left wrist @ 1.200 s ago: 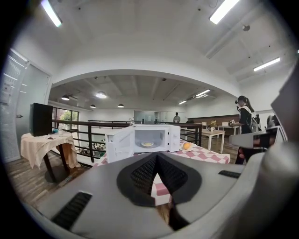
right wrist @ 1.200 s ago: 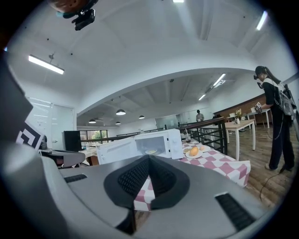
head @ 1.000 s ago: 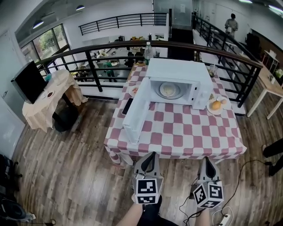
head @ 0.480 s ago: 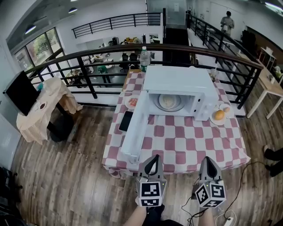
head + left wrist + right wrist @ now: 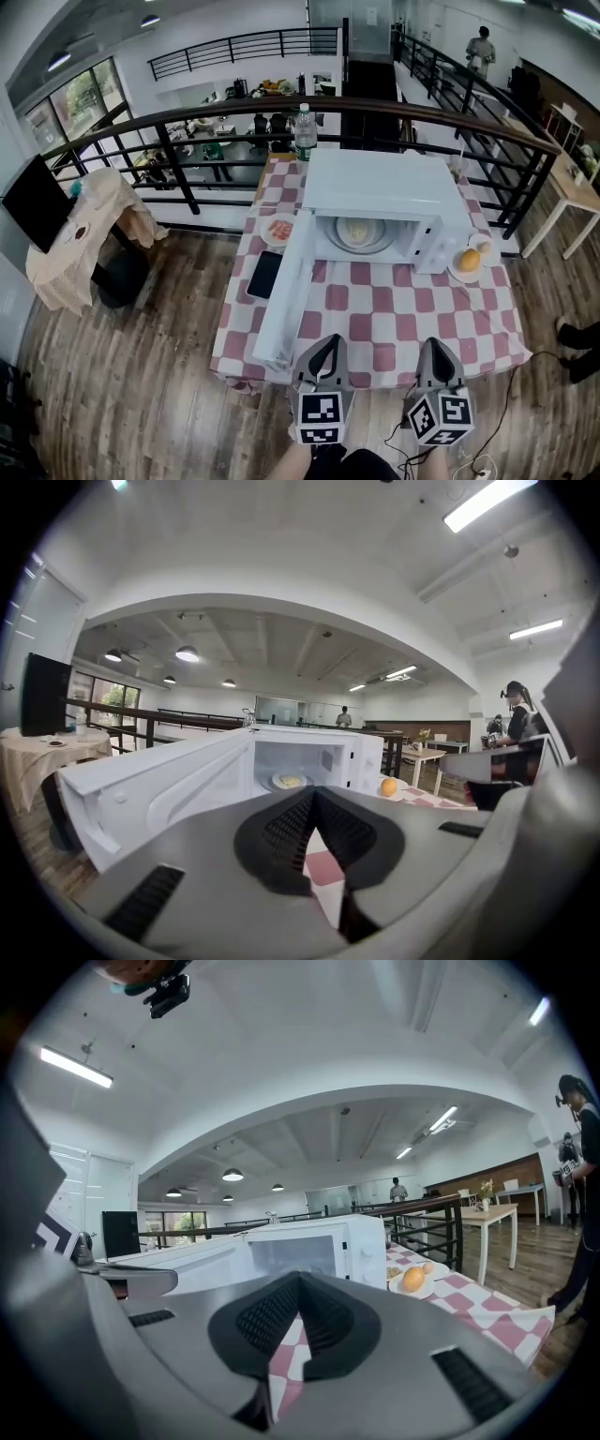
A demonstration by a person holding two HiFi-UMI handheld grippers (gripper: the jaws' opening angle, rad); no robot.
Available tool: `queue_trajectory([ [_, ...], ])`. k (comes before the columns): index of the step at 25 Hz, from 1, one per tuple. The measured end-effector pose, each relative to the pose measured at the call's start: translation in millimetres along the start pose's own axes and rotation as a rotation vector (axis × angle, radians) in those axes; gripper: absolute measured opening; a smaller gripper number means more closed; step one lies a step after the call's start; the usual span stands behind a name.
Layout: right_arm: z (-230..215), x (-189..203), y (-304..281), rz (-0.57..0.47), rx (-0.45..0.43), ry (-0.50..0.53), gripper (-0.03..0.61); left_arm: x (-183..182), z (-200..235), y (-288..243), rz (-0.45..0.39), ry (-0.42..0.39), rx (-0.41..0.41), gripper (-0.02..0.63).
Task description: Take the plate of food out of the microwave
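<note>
A white microwave [image 5: 384,192] stands on the checked table [image 5: 375,314] with its door [image 5: 286,300] swung open toward me on the left. Inside it lies a plate of pale food [image 5: 357,232], also seen as the plate of food [image 5: 290,781] in the left gripper view. My left gripper [image 5: 326,348] and right gripper [image 5: 435,349] hover side by side at the table's near edge, both shut and empty. The microwave [image 5: 309,1246] fills the middle of the right gripper view.
A plate with an orange [image 5: 470,261] sits right of the microwave, a plate of food [image 5: 278,231] and a black phone [image 5: 264,274] on its left, a bottle [image 5: 302,131] behind. A black railing [image 5: 187,122] runs behind the table. A draped side table [image 5: 75,239] stands far left.
Both grippers have come forward to the table's near edge, and the table and microwave sit closer in the head view. The jaws have stayed shut.
</note>
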State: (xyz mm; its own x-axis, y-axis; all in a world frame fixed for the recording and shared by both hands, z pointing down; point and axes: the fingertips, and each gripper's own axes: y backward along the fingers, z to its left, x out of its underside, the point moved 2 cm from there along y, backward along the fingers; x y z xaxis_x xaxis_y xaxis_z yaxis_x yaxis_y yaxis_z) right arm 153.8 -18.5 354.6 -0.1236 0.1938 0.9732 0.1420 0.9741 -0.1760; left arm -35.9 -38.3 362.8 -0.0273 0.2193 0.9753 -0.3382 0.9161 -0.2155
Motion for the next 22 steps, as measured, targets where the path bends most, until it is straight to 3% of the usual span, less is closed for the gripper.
queue_trajectory([
  [13, -6, 2, -31, 0.030, 0.001, 0.011, -0.006, -2, 2, -36, 0.011, 0.024, -0.003, 0.029],
  [22, -16, -1, -85, 0.056, -0.080, -0.013, -0.006, -8, 6, -80, 0.023, 0.025, -0.050, 0.029],
])
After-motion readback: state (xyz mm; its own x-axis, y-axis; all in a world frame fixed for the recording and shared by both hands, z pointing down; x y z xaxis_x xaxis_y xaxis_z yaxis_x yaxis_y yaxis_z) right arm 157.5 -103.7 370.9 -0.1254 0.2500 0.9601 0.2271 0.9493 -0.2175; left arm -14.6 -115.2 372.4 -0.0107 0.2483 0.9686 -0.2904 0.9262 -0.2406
